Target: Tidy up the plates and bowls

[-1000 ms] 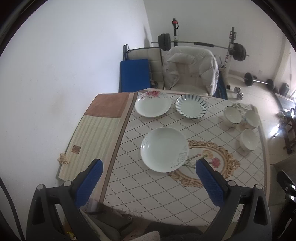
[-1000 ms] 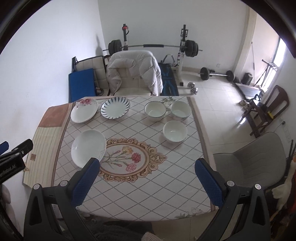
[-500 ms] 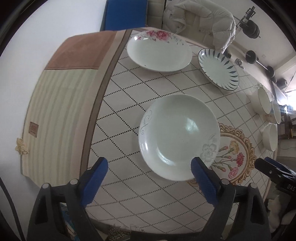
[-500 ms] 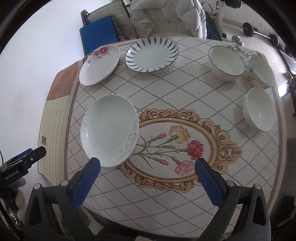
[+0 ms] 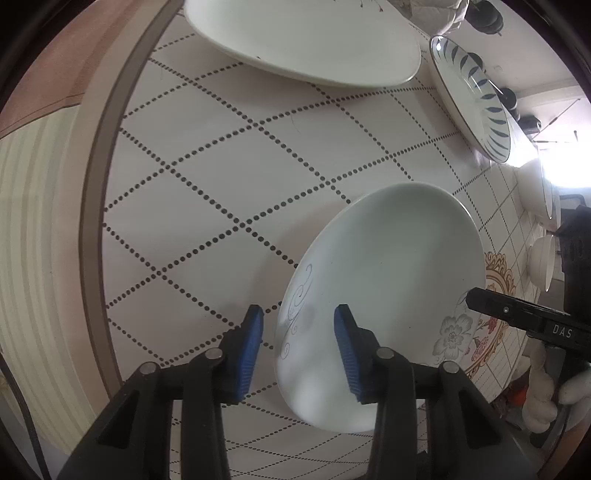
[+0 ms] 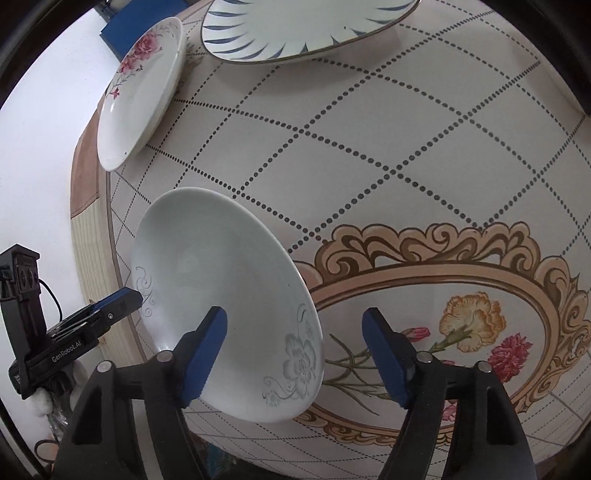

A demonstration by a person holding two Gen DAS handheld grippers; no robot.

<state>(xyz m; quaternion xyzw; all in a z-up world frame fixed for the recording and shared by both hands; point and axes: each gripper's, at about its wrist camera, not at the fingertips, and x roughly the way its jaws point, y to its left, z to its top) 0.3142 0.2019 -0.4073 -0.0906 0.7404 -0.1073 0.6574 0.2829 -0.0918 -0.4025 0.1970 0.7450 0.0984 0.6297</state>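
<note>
A pale plate (image 5: pixel 388 266) with a grey flower print lies on the patterned tablecloth (image 5: pixel 258 166). My left gripper (image 5: pixel 299 314) points steeply down over the plate's left rim. Its jaws are closing, with the rim between the blue pads and a gap still showing. My right gripper (image 6: pixel 295 314) straddles the right rim of the same plate (image 6: pixel 214 266). Its jaws are wider and also closing, without pressing on the rim. Each gripper shows in the other's view, the right gripper (image 5: pixel 517 317) and the left gripper (image 6: pixel 110 310).
A white plate with pink flowers (image 6: pixel 142 92) and a blue-striped plate (image 6: pixel 295 29) lie farther back on the table. White bowls (image 5: pixel 543 266) stand at the right edge. The table's left edge with a striped border (image 5: pixel 33 221) is close by.
Both grippers have dropped from high above the table and tilted down onto the pale plate. The jaws of both have narrowed, the left ones far more.
</note>
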